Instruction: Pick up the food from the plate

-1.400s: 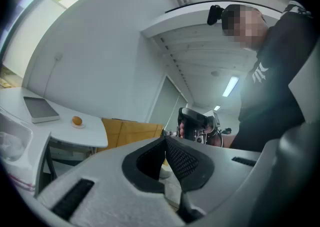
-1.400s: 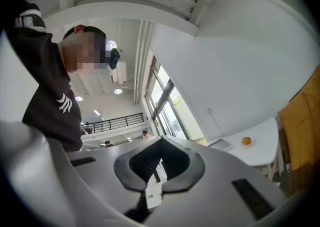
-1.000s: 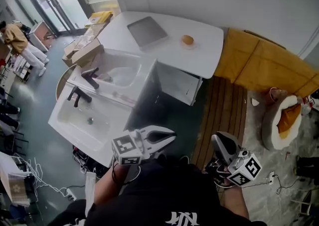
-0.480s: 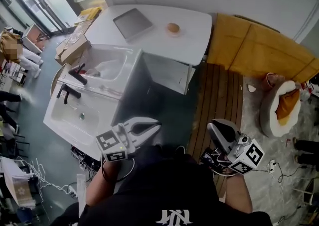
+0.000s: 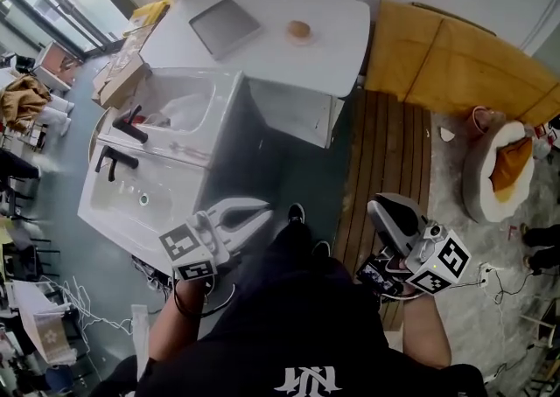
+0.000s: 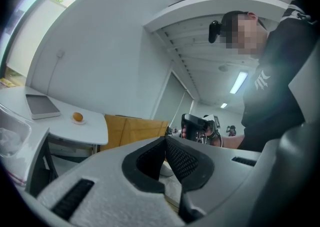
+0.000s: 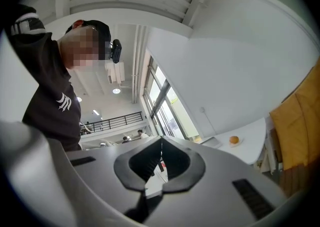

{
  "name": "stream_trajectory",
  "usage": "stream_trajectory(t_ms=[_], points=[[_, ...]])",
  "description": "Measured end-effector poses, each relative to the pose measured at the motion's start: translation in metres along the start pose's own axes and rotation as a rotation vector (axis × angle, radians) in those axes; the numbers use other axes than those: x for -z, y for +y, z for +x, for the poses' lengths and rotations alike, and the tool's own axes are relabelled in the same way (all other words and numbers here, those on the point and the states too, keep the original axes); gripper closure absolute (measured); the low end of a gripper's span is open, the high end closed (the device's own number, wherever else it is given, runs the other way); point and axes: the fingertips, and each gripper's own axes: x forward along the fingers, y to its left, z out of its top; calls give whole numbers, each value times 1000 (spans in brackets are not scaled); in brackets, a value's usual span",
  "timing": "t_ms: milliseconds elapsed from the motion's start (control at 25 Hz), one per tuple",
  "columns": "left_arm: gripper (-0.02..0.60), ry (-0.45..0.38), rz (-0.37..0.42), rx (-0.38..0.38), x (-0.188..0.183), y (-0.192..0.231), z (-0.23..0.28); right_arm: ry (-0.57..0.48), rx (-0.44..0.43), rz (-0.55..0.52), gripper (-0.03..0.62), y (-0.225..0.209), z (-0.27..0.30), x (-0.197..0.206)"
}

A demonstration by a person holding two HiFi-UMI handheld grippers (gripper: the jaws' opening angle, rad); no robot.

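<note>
White tabletop (image 5: 346, 50) at the far side of the room carries the food (image 5: 299, 29), a small round orange-brown piece. It sits on a pale plate (image 5: 300, 39) near the table's back edge. A flat grey tray (image 5: 226, 26) lies on the same top, to the left of the plate and apart from it.

Nearer the person, two white basins (image 5: 140, 198) with dark taps stand side by side, with cardboard boxes (image 5: 121, 80) beyond them. To the right of the table are yellow-orange panels (image 5: 455, 67) and a strip of wooden slat flooring (image 5: 389, 159).

The person stands well back from the table, wearing a black top. The left gripper (image 5: 265, 206) is held low in front of the body and points toward the basins. Its jaws are pressed together tip to tip, with nothing between them. The right gripper (image 5: 377, 209) is held low over the slat flooring, its jaws likewise closed on nothing.

Both grippers are well apart from the plate. The food lies untouched, seen small and distant in each gripper view.
</note>
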Motion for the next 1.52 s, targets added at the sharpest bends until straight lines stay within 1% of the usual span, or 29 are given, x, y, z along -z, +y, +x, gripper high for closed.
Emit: stream_trajectory(t_ms=[160,400,480,640,840,960,1080,1320,1520], points=[[577,9,-9,29,1,12,15,32,31,-12,591,-16,7,2],[577,-16,-36,56,-5,45,26,77,54,-33,591,-45,40,-1],[577,-21,-44,64,-10,64,25,80,66,-38,591,-54,58,-4],[577,-57,-46,65,-32,108,17,122,80,-55,591,-74,103,-3],[577,-91,-41,41,-59,174,0,121,121,-67,591,-101,153,-13],[577,-120,-55,45,-68,206,-5,119,154,-71,591,-116,172,-17],[577,-129,-73,62,-69,225,-2,124,177,-76,591,-126,188,-19],[577,-139,-116,80,-66,246,15,146,176,-91,591,-145,208,-27],[577,-141,-111,37,-74,273,30,163,137,-81,591,-179,226,-26]])
